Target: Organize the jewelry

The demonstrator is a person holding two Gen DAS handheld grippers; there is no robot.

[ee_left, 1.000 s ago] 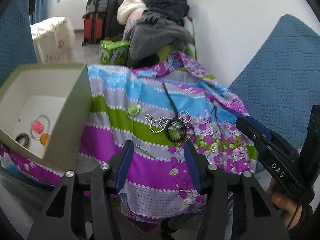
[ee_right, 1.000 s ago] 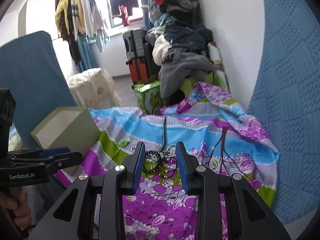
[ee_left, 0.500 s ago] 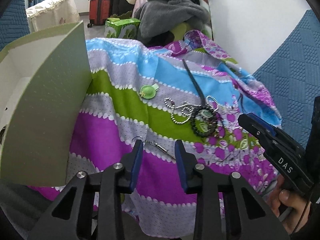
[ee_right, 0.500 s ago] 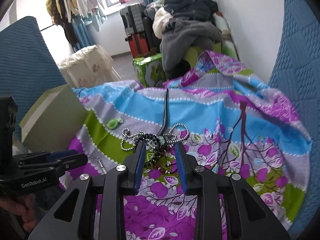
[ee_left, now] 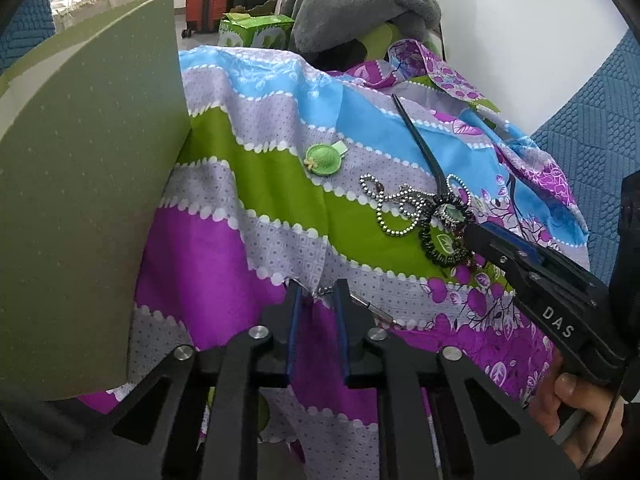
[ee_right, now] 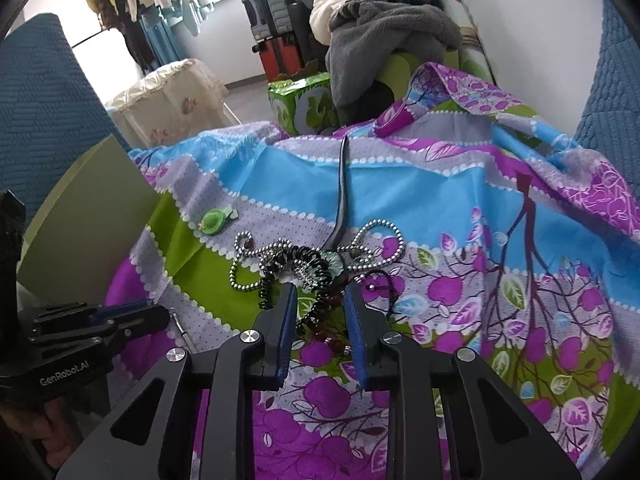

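Note:
On the striped cloth (ee_left: 260, 168) lie a green hat-shaped clip (ee_left: 322, 159), a silver bead chain (ee_left: 394, 208), a black spiral hair tie (ee_left: 440, 240) and a thin silver pendant (ee_left: 374, 309). My left gripper (ee_left: 318, 291) is low over the cloth. Its jaws are closing, with the pendant's small chain between them and a gap still showing. My right gripper (ee_right: 320, 293) is closing around the hair tie (ee_right: 310, 276); its pads stand apart from the coil. In the right wrist view the left gripper (ee_right: 154, 314) sits by the pendant (ee_right: 180, 326).
The olive-green box (ee_left: 88, 200) stands close on the left, only its outer wall showing. A black cord (ee_right: 342, 196) runs back from the jewelry pile. Blue quilted cushions (ee_right: 36, 120), a heap of clothes (ee_right: 384, 36), suitcases and a green carton (ee_right: 304, 104) lie behind.
Both grippers have sunk toward the cloth and narrowed their jaws. The left now straddles the pendant's chain, the right has reached the black coil. The box's inside has left the view.

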